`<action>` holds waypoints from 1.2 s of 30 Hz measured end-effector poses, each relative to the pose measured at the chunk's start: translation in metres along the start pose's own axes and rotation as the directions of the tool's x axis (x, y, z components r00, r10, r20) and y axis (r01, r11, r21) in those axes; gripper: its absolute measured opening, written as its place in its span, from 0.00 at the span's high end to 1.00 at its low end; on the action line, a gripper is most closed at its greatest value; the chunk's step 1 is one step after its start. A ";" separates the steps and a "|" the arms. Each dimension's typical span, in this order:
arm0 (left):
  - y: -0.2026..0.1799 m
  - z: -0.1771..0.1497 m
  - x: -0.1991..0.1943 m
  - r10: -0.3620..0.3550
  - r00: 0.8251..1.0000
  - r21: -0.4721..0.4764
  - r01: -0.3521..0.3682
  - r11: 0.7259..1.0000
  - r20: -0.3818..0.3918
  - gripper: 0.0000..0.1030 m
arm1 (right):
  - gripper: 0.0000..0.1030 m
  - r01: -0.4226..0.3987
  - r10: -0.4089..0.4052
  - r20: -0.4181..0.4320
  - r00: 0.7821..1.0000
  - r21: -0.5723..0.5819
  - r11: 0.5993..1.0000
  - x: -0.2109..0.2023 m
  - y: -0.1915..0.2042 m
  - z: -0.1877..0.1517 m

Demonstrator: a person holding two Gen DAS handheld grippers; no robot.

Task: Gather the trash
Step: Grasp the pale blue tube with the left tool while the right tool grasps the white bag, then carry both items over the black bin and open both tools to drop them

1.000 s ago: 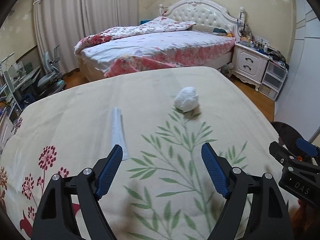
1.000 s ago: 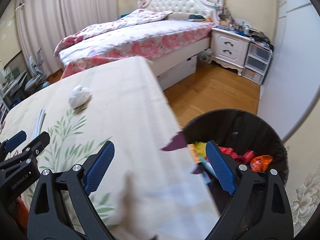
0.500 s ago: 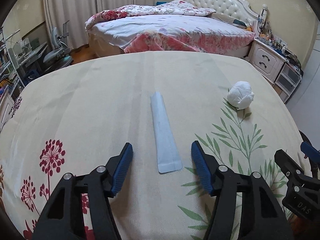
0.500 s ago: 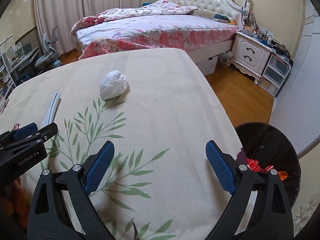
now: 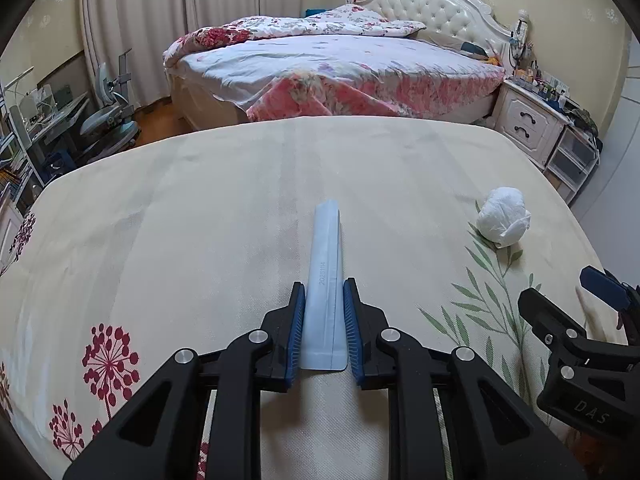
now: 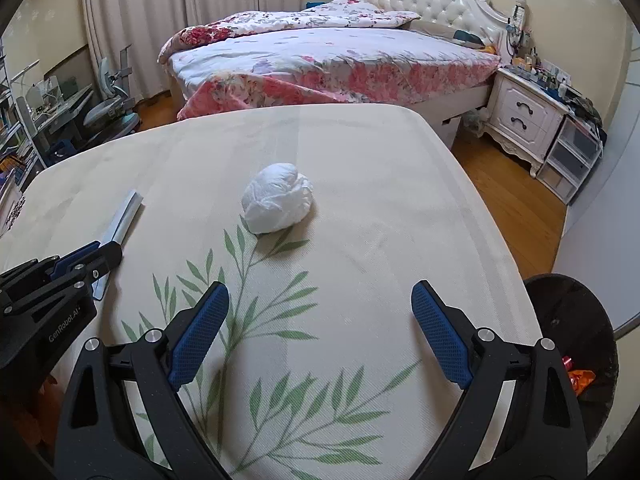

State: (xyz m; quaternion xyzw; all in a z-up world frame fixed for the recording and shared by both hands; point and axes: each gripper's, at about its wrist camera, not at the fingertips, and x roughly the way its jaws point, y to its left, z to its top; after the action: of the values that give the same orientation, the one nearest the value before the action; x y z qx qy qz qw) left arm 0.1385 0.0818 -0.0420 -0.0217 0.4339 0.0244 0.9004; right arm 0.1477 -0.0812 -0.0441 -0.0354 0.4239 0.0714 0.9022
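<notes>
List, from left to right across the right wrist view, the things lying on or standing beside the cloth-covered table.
left gripper → pale blue wrapper strip → crumpled white tissue ball → dark trash bin, standing on the floor past the table's right edge.

A home bedroom: made-up bed (image 5: 340, 68) with tufted white headboard (image 5: 432, 8) and floral quilt, white nightstand (image 5: 528, 124) right of the bed, long curtains (image 5: 160, 20) left of it, wooden floor (image 6: 504, 188).
</notes>
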 end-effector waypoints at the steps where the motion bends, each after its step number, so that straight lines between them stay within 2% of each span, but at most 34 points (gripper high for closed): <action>1: 0.001 0.001 0.000 0.000 1.000 -0.001 0.000 1.000 0.000 0.80 | 0.12 -0.002 0.002 -0.001 1.000 -0.003 1.000 0.002 0.002 0.002; 9: 0.014 0.008 0.006 0.008 1.000 -0.029 -0.008 1.000 0.001 0.80 | 0.14 0.012 -0.012 -0.005 1.000 -0.027 1.000 0.021 0.020 0.023; 18: 0.020 0.014 0.008 0.006 1.000 -0.047 -0.006 0.999 0.000 0.80 | 0.41 0.009 -0.010 -0.035 0.999 -0.023 1.000 0.037 0.023 0.036; 20: 0.021 0.015 0.009 0.006 1.000 -0.051 -0.006 0.999 0.000 0.80 | 0.52 0.008 -0.009 -0.029 1.000 -0.030 1.000 0.035 0.024 0.035; 23: 0.022 0.016 0.009 0.004 1.000 -0.052 -0.004 0.999 0.000 0.80 | 0.62 0.008 -0.008 -0.023 1.000 -0.027 1.000 0.034 0.023 0.034; 28: 0.022 0.018 0.008 0.004 1.000 -0.045 -0.004 0.999 0.006 0.80 | 0.66 -0.006 0.006 -0.021 1.000 -0.015 1.000 0.031 0.021 0.032; 36: 0.016 0.011 0.001 -0.006 1.000 -0.032 0.006 0.999 0.018 0.80 | 0.66 -0.016 0.016 -0.019 1.000 -0.015 1.000 0.020 0.021 0.020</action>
State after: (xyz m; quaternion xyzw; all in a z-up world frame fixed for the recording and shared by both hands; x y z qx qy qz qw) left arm 0.1469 0.0988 -0.0359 -0.0371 0.4253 0.0288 0.9039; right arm 0.1719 -0.0561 -0.0465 -0.0396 0.4320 0.0816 0.8973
